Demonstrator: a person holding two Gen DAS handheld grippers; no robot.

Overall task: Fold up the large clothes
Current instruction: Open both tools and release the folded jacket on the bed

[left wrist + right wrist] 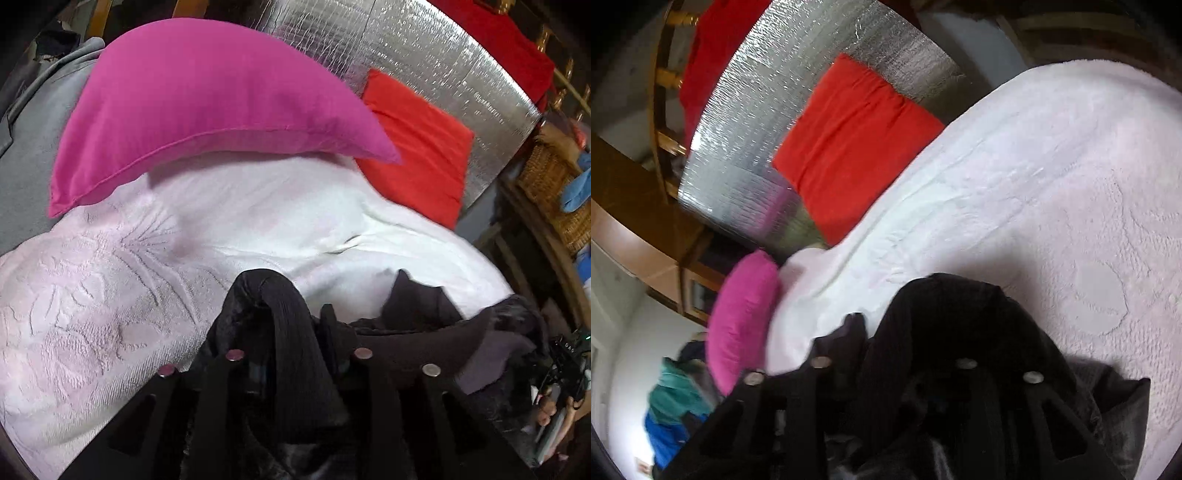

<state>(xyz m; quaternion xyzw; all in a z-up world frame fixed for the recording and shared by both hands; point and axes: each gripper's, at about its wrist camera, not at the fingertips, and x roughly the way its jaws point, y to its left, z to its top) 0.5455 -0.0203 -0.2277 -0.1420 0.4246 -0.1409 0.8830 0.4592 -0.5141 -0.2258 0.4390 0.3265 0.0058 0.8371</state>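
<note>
A black ribbed garment (424,332) lies bunched on the white embossed bedspread (258,221) at the near edge. In the left wrist view a raised fold of it stands between the fingers of my left gripper (284,325), which press on it. In the right wrist view the same black garment (960,302) mounds up over my right gripper (923,332) and hides its fingertips, so I cannot see whether they press on the cloth. The bedspread (1052,184) stretches away to the right.
A pink pillow (192,110) (742,317) and a red cushion (417,147) (857,140) lie at the head of the bed against a silver foil panel (424,55). Grey cloth (33,129) lies at the far left. A wicker basket (546,177) stands beside the bed.
</note>
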